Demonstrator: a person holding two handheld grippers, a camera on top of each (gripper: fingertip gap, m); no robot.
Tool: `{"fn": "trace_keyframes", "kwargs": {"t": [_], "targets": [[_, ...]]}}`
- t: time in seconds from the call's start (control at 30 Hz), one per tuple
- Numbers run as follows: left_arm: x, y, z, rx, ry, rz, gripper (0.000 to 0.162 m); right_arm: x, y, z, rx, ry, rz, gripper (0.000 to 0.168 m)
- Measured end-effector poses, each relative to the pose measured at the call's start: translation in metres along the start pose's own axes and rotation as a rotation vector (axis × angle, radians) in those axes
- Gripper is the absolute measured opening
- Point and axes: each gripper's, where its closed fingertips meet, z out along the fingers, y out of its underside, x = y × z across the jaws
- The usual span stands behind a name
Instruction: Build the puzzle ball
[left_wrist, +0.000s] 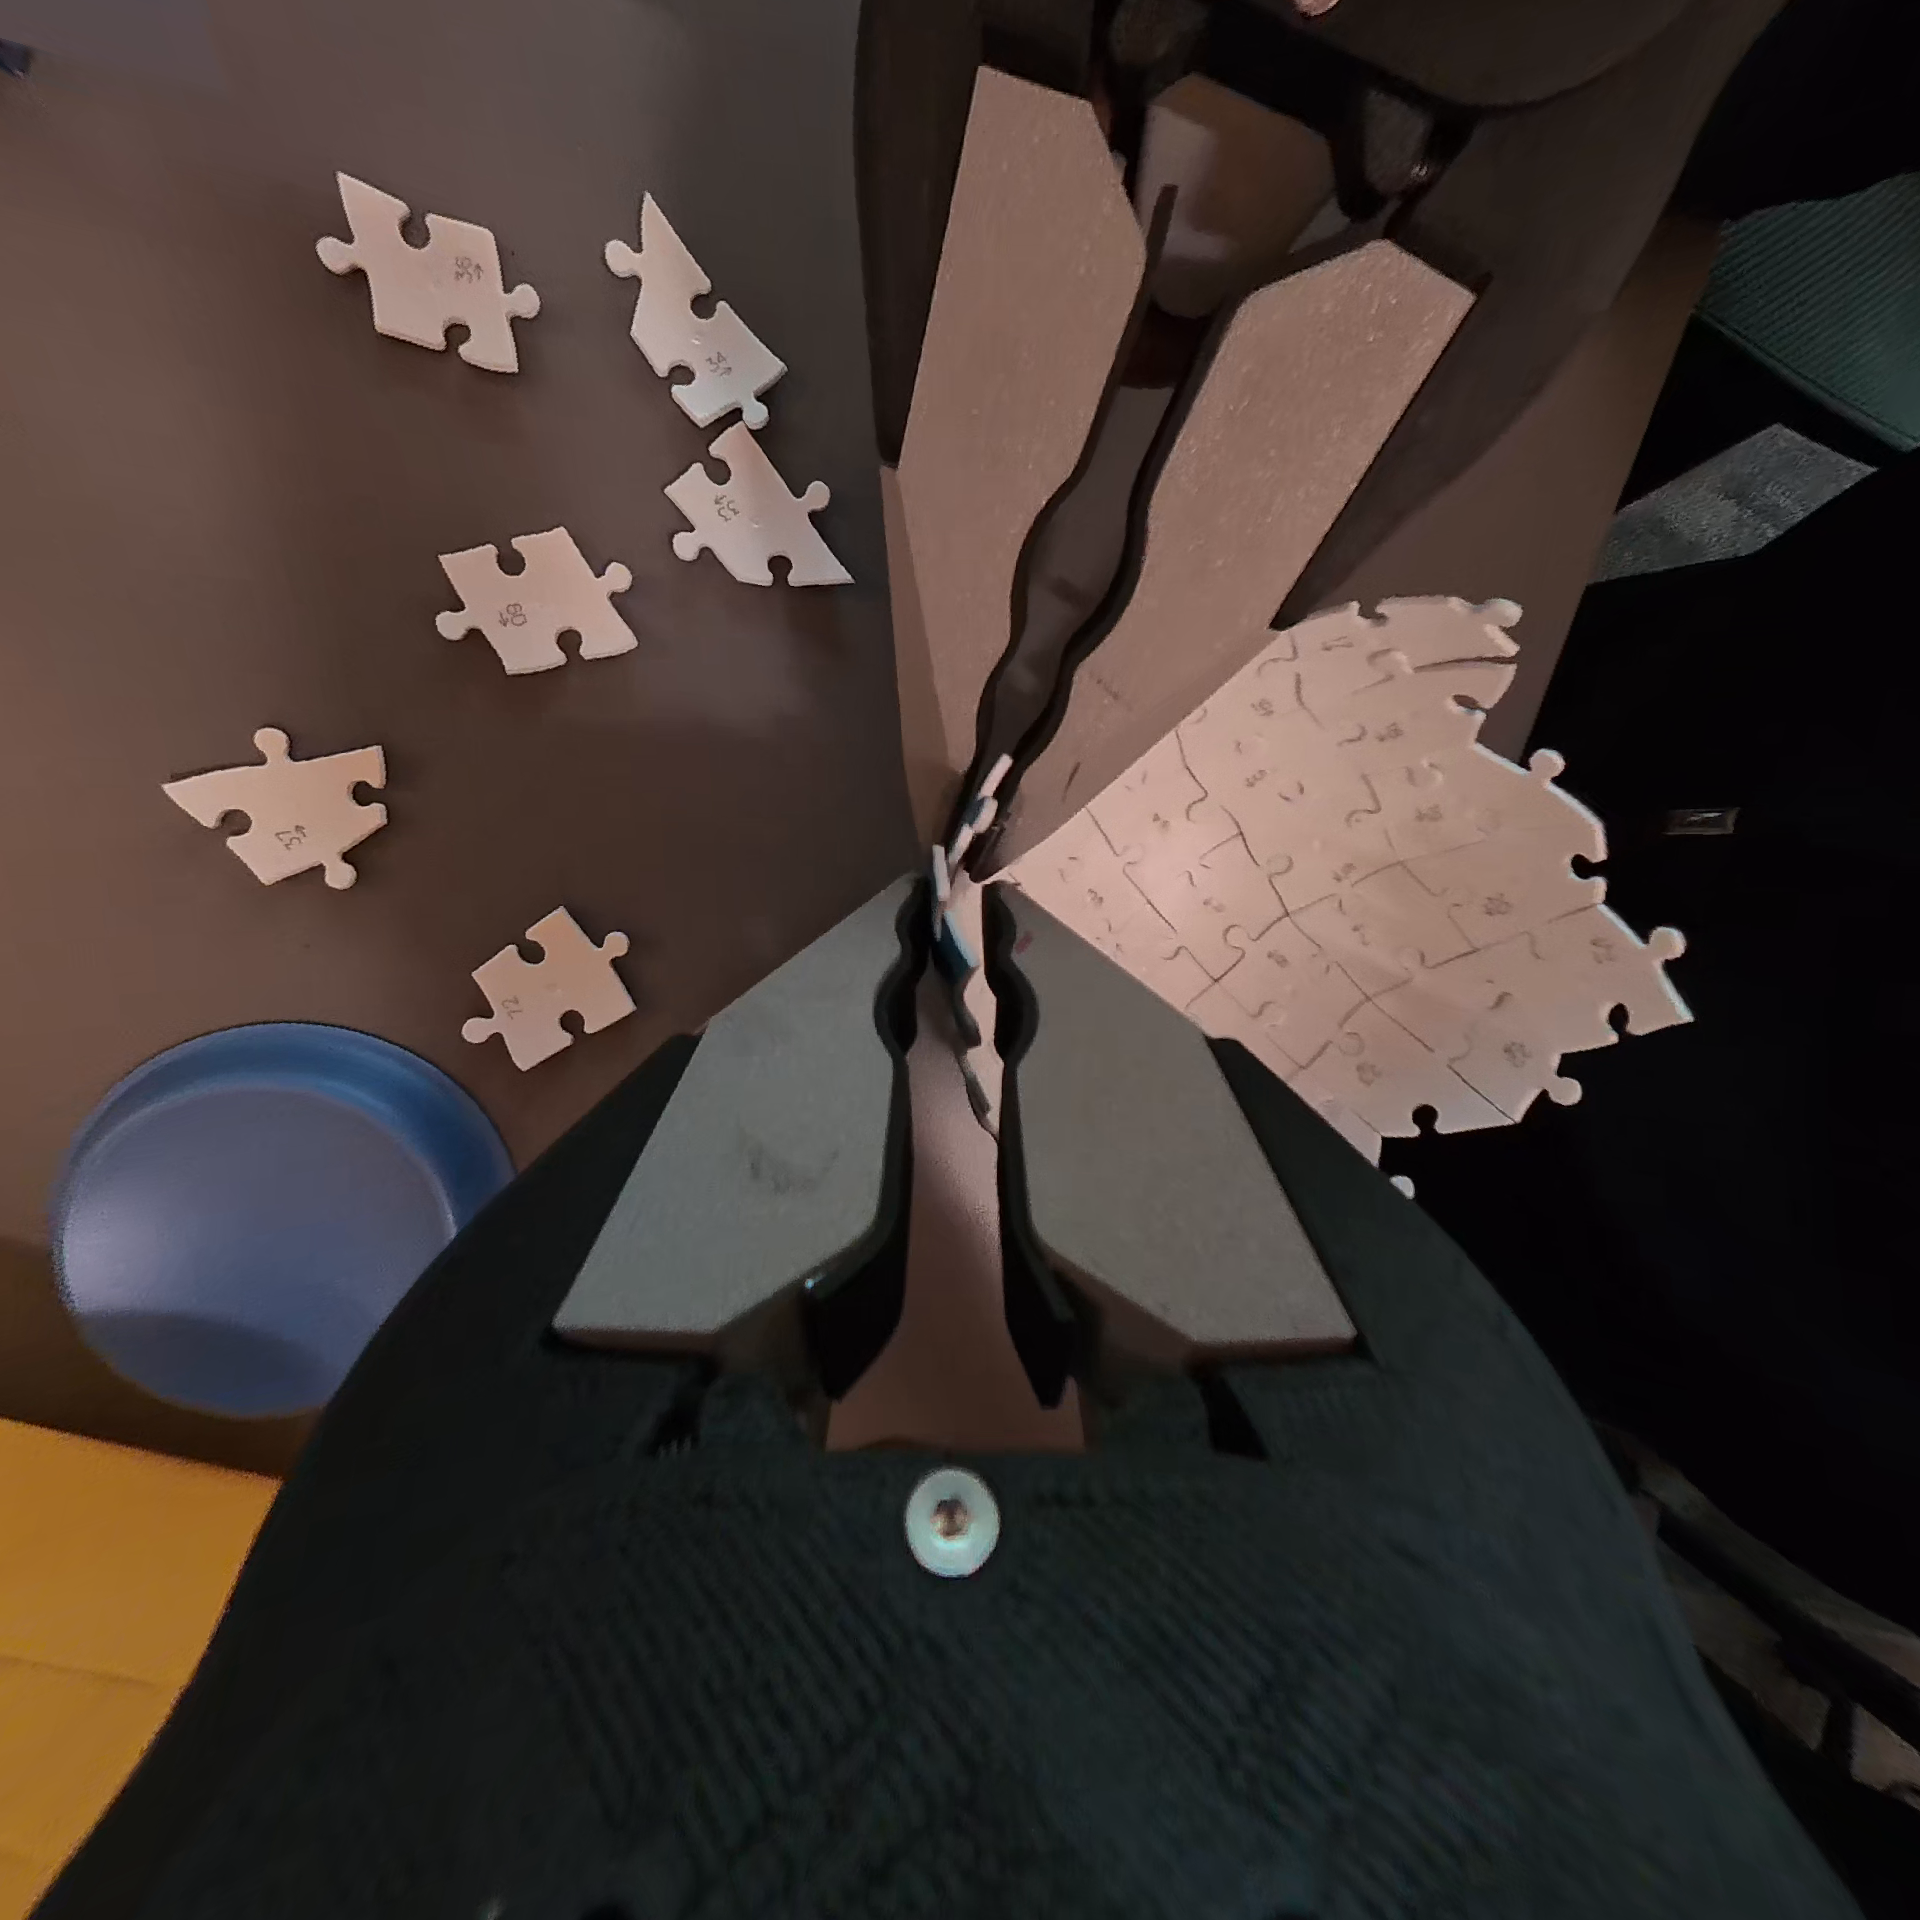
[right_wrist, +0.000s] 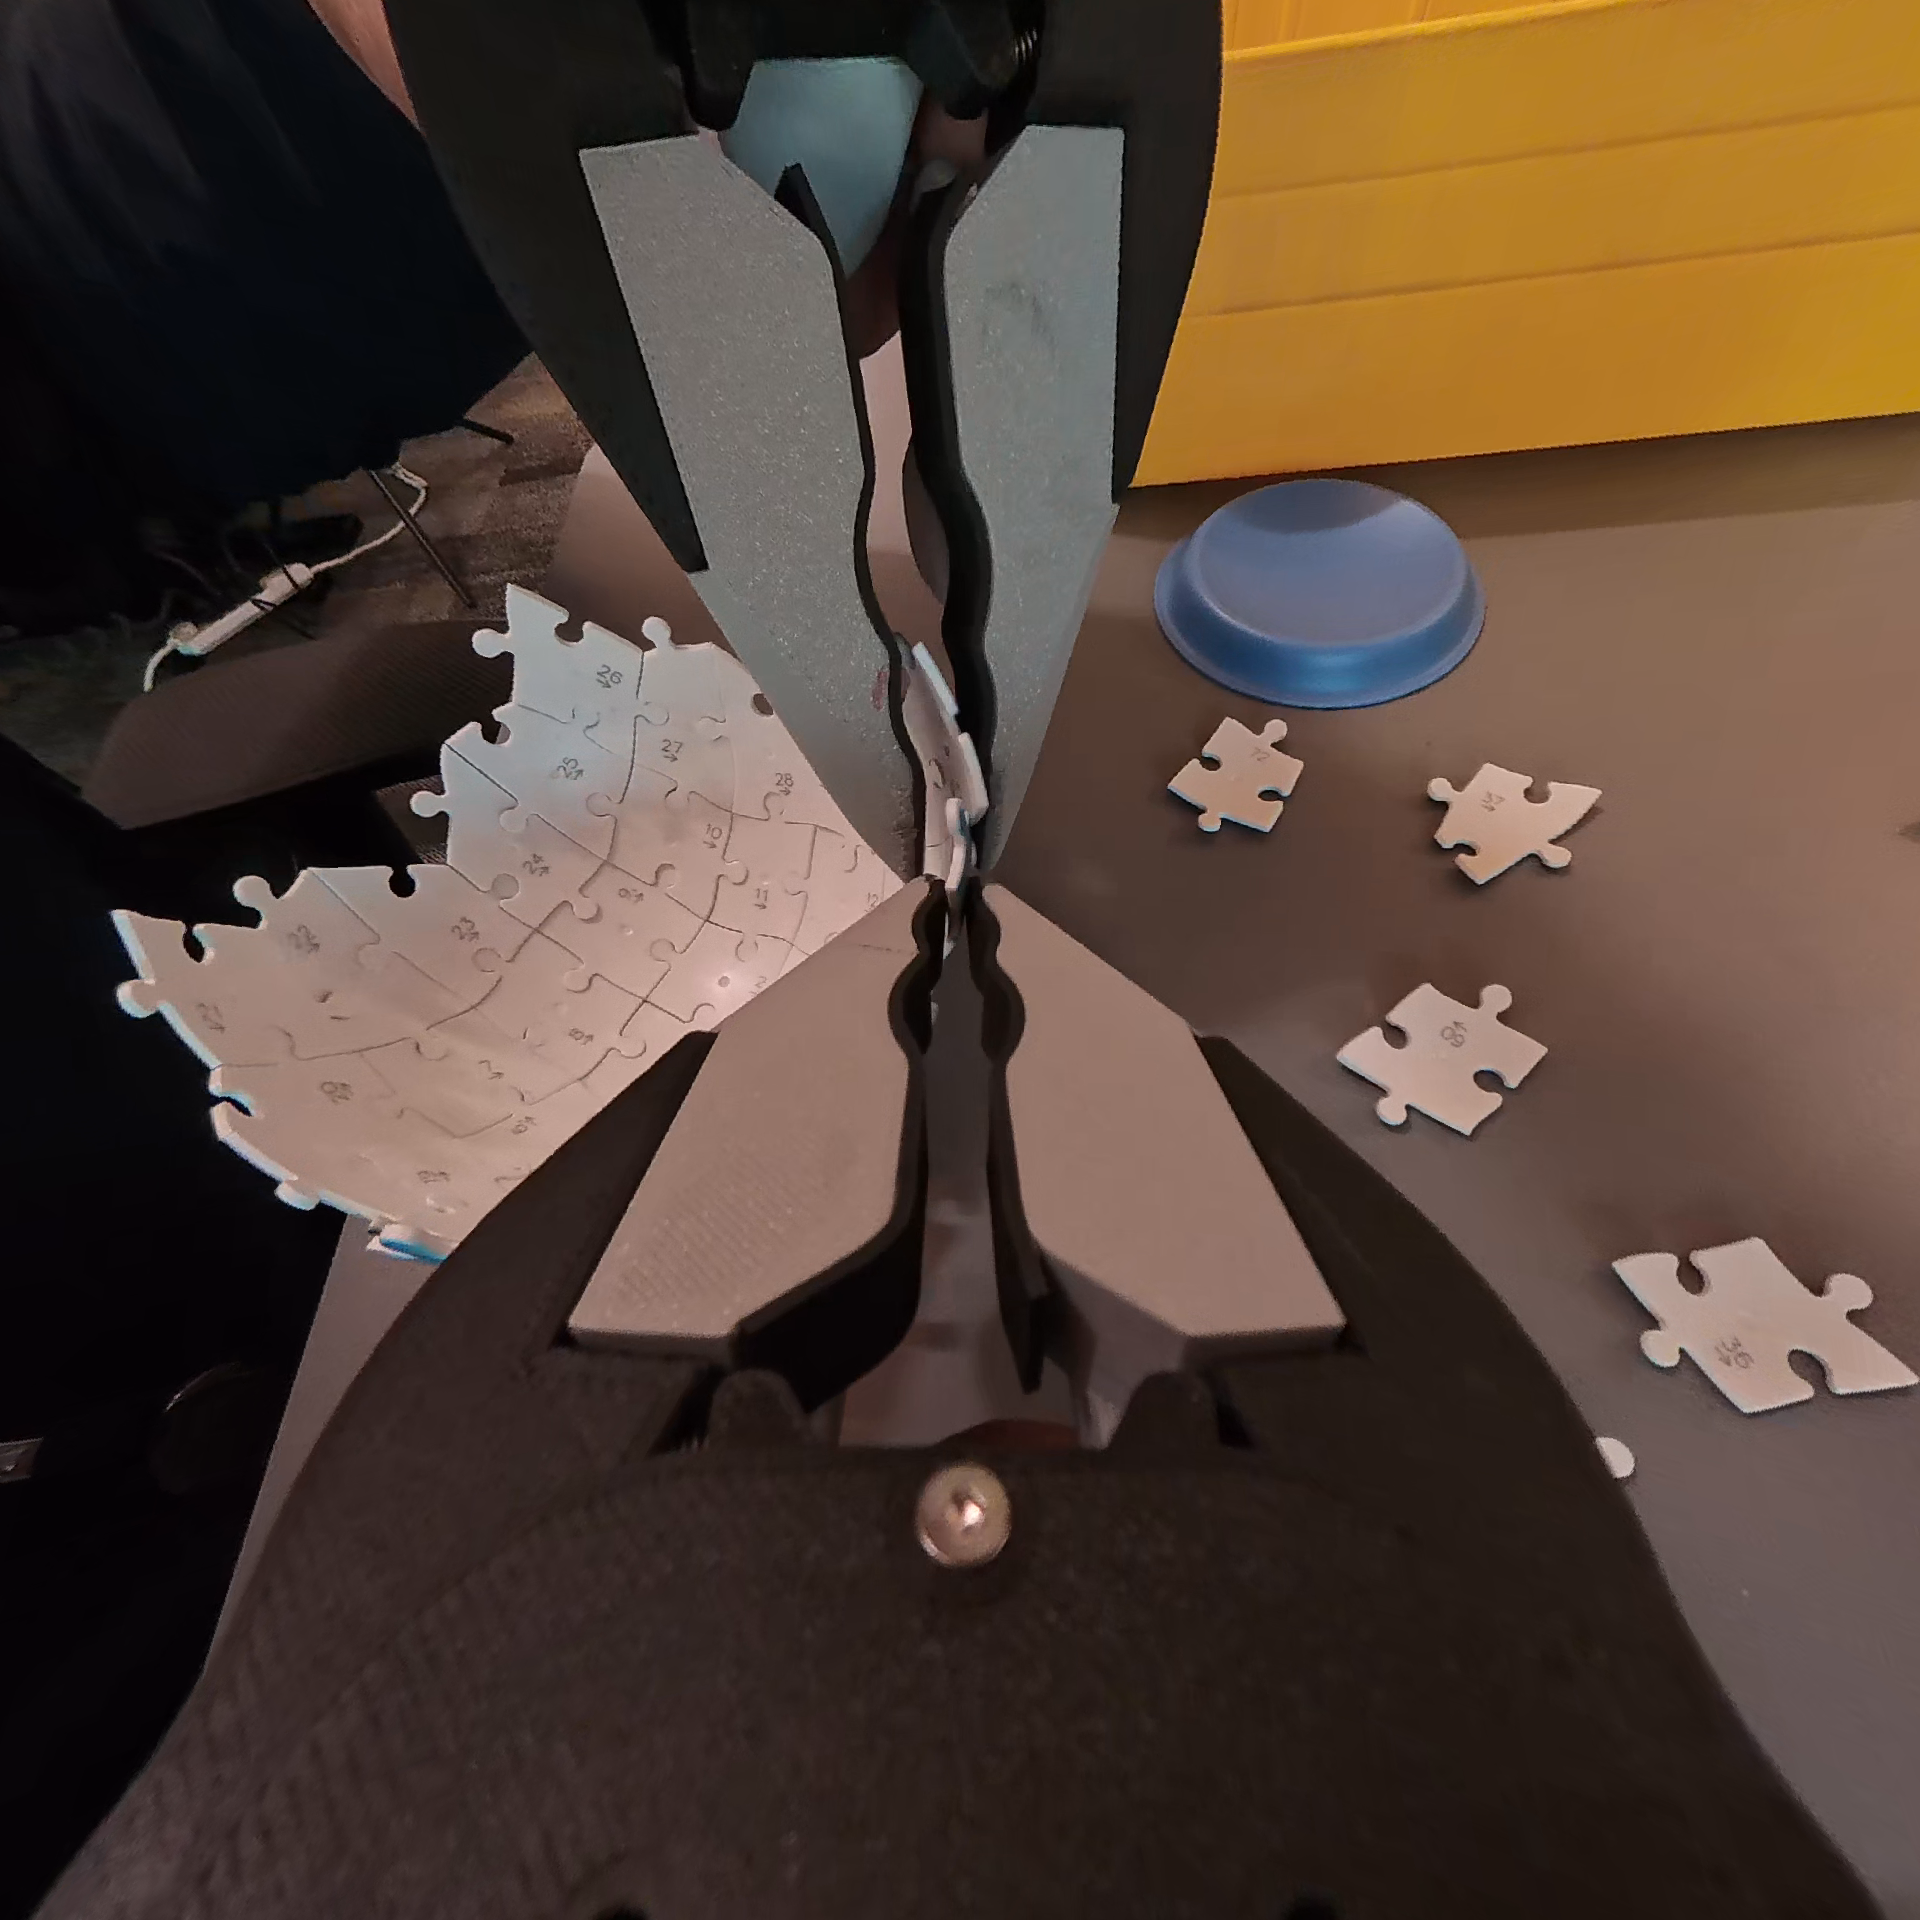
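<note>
Over the dark table (left_wrist: 727, 727), beside loose pieces (left_wrist: 535, 597) and a blue dish (right_wrist: 1317, 592), we pinch the part-built puzzle ball's (right_wrist: 468, 935) rim, left gripper (left_wrist: 951, 935) and right gripper (right_wrist: 961, 914) both clamped tip to tip.

left hand-held gripper (left_wrist: 961, 914) clamped, right hand-held gripper (right_wrist: 961, 904) clamped

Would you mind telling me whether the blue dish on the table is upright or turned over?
Turned over. The blue dish rests on its wide flared rim with its flat base facing up.
</note>
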Motion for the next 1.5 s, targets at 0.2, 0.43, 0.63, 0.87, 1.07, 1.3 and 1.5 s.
{"fn": "trace_keyframes", "kwargs": {"t": [0.2,0.43,0.63,0.87,1.07,1.3,1.5], "targets": [[0.001,-0.002,-0.003,-0.028,-0.005,0.008,0.006,-0.001,-0.001,-0.001,0.004,-0.003,-0.002,0.0],[-0.001,0.0,-0.006,-0.03,-0.01,-0.003,0.005,0.0,0.0,-0.001,-0.002,0.003,-0.005,0.0],[0.0,-0.004,-0.012,-0.016,-0.014,-0.004,0.006,0.0,-0.001,-0.001,0.001,0.005,-0.008,0.0],[0.001,-0.007,-0.013,-0.027,-0.024,0.004,0.008,0.0,-0.002,-0.001,0.005,0.004,-0.004,0.0],[0.002,-0.009,-0.015,-0.041,-0.022,-0.007,0.008,-0.001,-0.002,-0.001,0.004,0.007,-0.007,0.0],[0.003,-0.01,-0.016,-0.088,-0.01,-0.013,0.009,-0.002,-0.004,-0.001,0.002,0.014,-0.022,0.0],[0.003,-0.011,-0.016,-0.151,-0.01,-0.005,0.008,-0.002,-0.004,-0.001,-0.007,0.024,-0.026,0.0]]}}
